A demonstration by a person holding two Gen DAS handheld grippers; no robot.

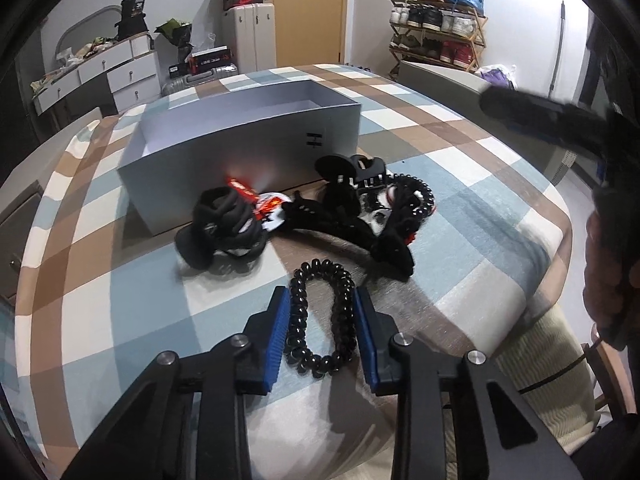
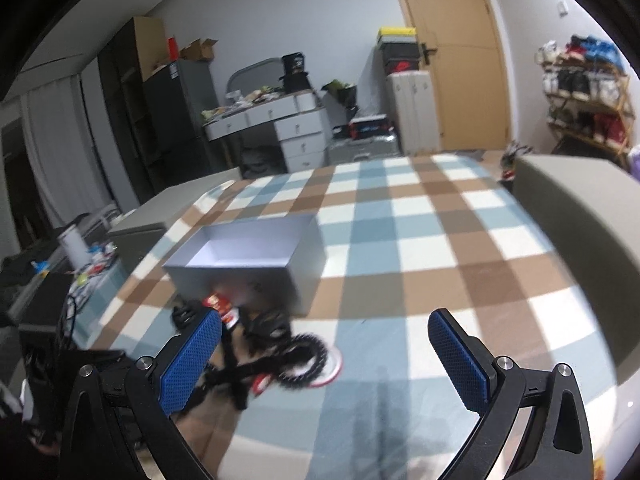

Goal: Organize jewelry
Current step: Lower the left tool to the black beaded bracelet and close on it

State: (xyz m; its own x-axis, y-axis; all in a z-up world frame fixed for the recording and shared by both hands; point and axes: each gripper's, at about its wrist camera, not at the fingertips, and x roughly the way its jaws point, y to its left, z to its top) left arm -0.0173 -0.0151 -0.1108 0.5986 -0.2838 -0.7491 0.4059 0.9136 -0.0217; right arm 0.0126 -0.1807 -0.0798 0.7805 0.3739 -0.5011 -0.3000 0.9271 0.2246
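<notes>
My left gripper (image 1: 322,300) has its blue pads closed against both sides of a black spiral hair tie (image 1: 320,316) just above the checked bedspread. Behind it lies a heap of black hair ties and clips (image 1: 320,212) with red-and-white tags, in front of an open grey box (image 1: 244,136). My right gripper (image 2: 325,326) is open and empty, held above the bed to the right of the heap (image 2: 272,344). The box (image 2: 248,264) is beyond it to the left, and its inside shows nothing.
The checked bedspread (image 1: 460,200) covers the bed. A grey lid or panel (image 2: 580,216) stands at the right. A white drawer desk (image 2: 280,124), suitcases, a door and a shoe rack (image 1: 436,36) are beyond the bed. The right gripper's arm (image 1: 560,116) crosses the upper right.
</notes>
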